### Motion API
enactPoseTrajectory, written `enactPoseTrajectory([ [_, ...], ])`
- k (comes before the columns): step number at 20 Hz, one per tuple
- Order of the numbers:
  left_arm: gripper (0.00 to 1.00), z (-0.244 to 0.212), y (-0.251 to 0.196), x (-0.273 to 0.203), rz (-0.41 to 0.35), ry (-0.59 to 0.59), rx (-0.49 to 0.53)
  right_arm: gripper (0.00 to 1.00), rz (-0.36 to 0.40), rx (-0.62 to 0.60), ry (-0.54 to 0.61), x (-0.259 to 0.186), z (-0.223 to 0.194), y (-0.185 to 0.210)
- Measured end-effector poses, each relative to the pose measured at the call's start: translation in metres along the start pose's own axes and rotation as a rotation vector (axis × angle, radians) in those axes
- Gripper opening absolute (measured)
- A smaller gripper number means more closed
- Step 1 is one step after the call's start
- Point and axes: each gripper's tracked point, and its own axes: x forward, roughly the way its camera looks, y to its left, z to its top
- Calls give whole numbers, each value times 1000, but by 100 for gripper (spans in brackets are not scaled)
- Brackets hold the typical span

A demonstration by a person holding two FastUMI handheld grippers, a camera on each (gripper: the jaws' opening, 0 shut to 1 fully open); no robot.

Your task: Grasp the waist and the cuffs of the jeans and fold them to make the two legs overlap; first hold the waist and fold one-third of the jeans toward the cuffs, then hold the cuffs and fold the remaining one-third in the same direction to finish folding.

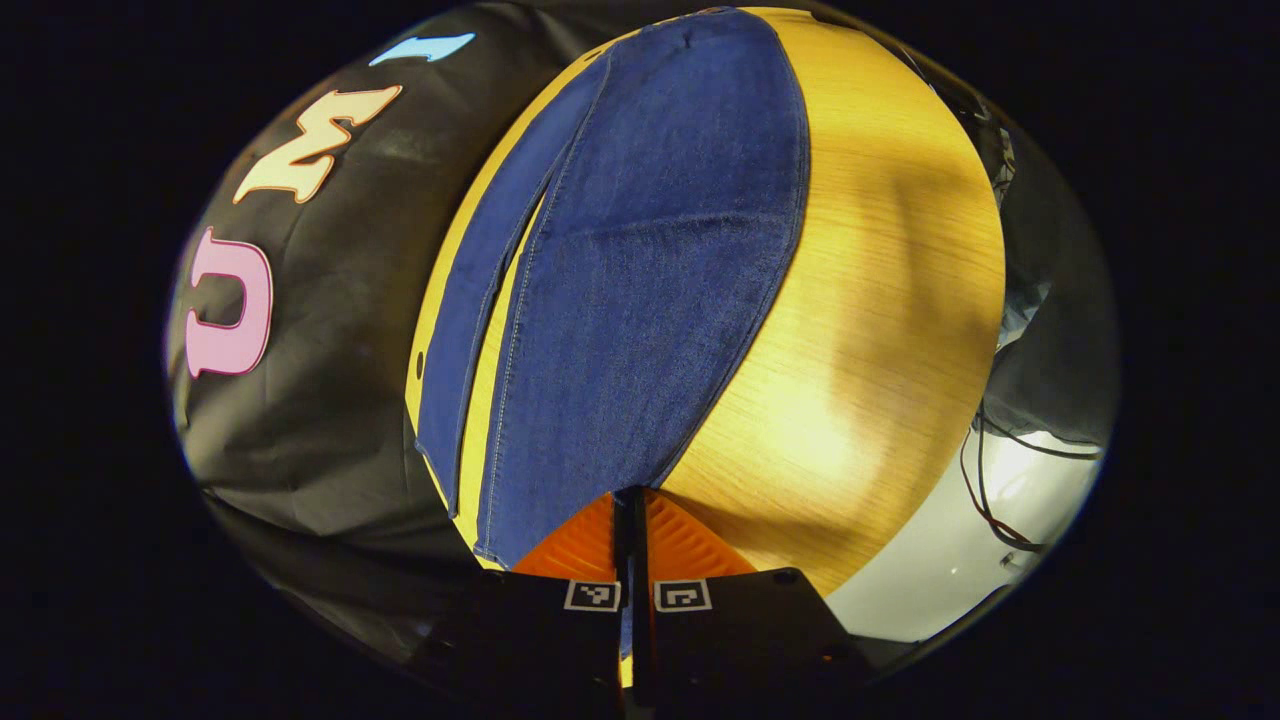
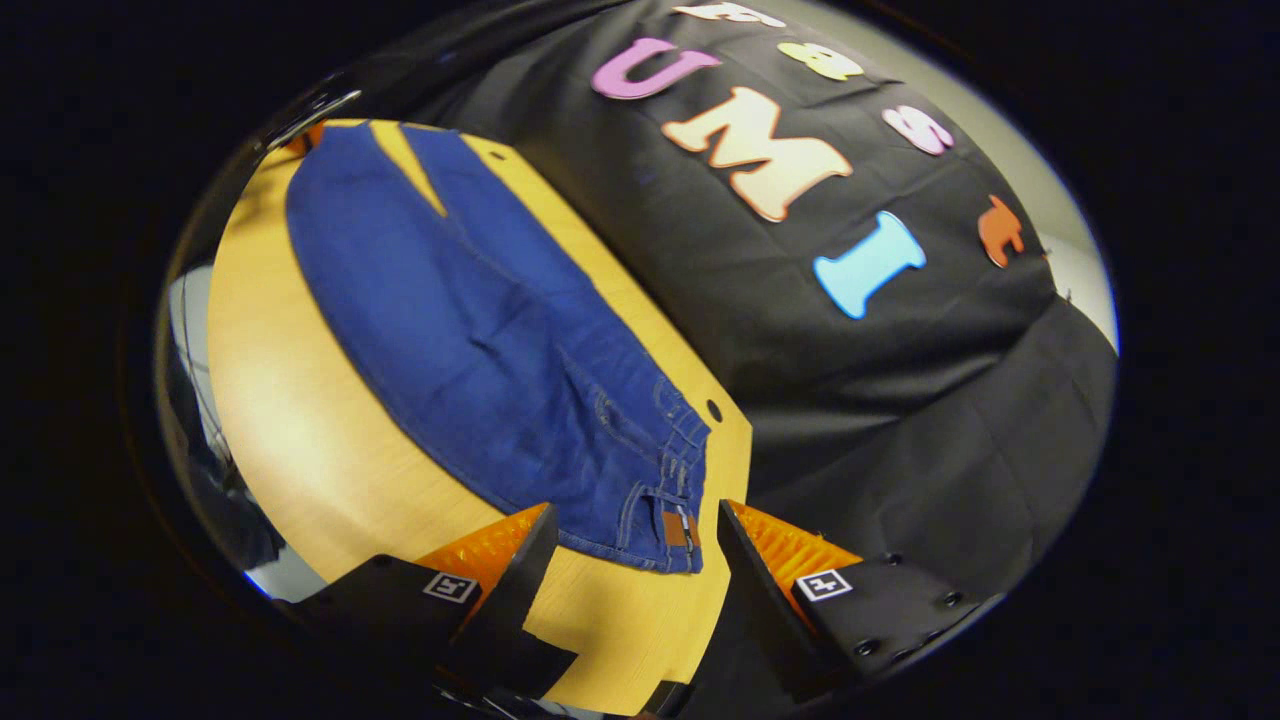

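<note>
Jeans: one pair (image 1: 640,280), dark blue denim, lying flat on the wooden surface (image 1: 880,330); in the right gripper view (image 2: 480,340) it lies across the surface's middle.
Legs: two, side by side with a narrow wedge of surface between them, widest toward the cuffs.
Grippers: two; left gripper (image 1: 630,495) at the 6 o'clock edge of its own view, right gripper (image 2: 630,520) at 6 o'clock of its own.
Left jaws: pressed nearly together, with only a thin slit between them, at the cuff end; whether denim is pinched between them I cannot tell.
Right jaws: wide apart, straddling the waist (image 2: 675,500) without touching it.
Long axis: in the right gripper view, from the waist at 6 o'clock up to the cuffs at 11 o'clock; in the left gripper view, from the cuff at 6 o'clock to 12 o'clock.
Around: black booth cloth (image 2: 850,400) along one long edge of the surface; loose cables (image 1: 990,500) beyond the opposite side at 4 o'clock.
</note>
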Motion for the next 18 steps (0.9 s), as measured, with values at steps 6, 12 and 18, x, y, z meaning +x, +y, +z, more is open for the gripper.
enactPoseTrajectory([
  [6, 0, 1, 0, 1, 48, 20, -6, 99, 189, -192, 33, 30, -28, 51],
  [12, 0, -2, -3, 2, 42, 41, -2, 89, 196, -298, 19, 68, -29, 53],
  [18, 0, -2, -3, 1, 31, 59, -11, 45, 206, -343, 18, 96, -25, 63],
])
